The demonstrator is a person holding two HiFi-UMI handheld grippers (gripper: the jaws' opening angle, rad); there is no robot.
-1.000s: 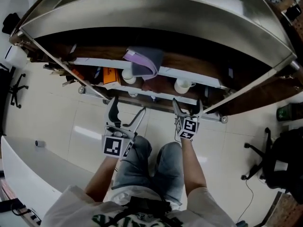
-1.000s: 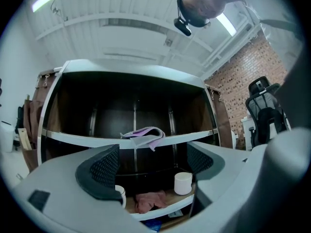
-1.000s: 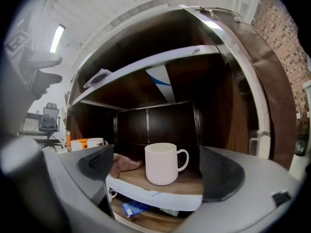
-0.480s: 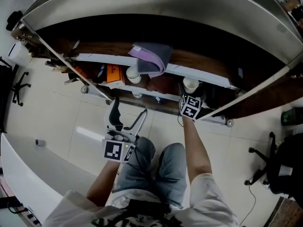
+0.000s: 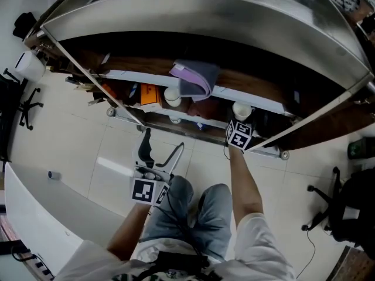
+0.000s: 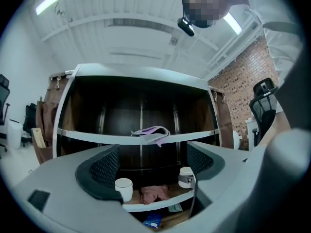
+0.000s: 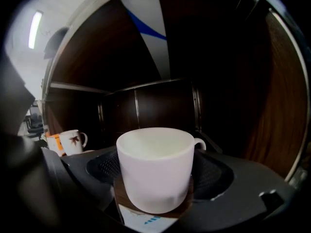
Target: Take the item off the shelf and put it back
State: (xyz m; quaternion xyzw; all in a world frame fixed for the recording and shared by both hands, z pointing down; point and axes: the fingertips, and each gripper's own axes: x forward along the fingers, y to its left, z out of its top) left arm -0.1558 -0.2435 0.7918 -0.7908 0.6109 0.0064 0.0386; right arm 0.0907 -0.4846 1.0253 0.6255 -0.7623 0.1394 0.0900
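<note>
The right gripper [image 5: 239,124] reaches in over the front edge of a lower board, its jaws spread to either side of a plain white ceramic mug [image 7: 155,171] and not visibly pressing on it, while the left gripper [image 5: 163,140] hangs low in front of the unit, jaws apart with nothing between them, aimed at the open bays. The dark wooden shelf unit with its curved metal top [image 5: 193,16] fills the upper part of the head view. A folded grey-and-lilac cloth [image 5: 193,78] drapes over the front edge of a higher board. On the pale-edged lower board [image 6: 160,205] lie a crumpled pink cloth [image 6: 154,193] near the middle and a second white mug with a brown leaf print [image 7: 73,141] toward the left end, beside an orange box [image 5: 150,95]. The plain mug stands upright toward the right end of that board, near its front edge, directly ahead of the right gripper and already inside its span. The left gripper is well apart from it, so the lift looks to fall to the right hand. The mug is round and appears empty, with a smooth matte wall, and its handle [image 7: 199,143] turns to the back right, clear of both pads. A straight squeeze across the body appears to be all the grasp calls for.
</note>
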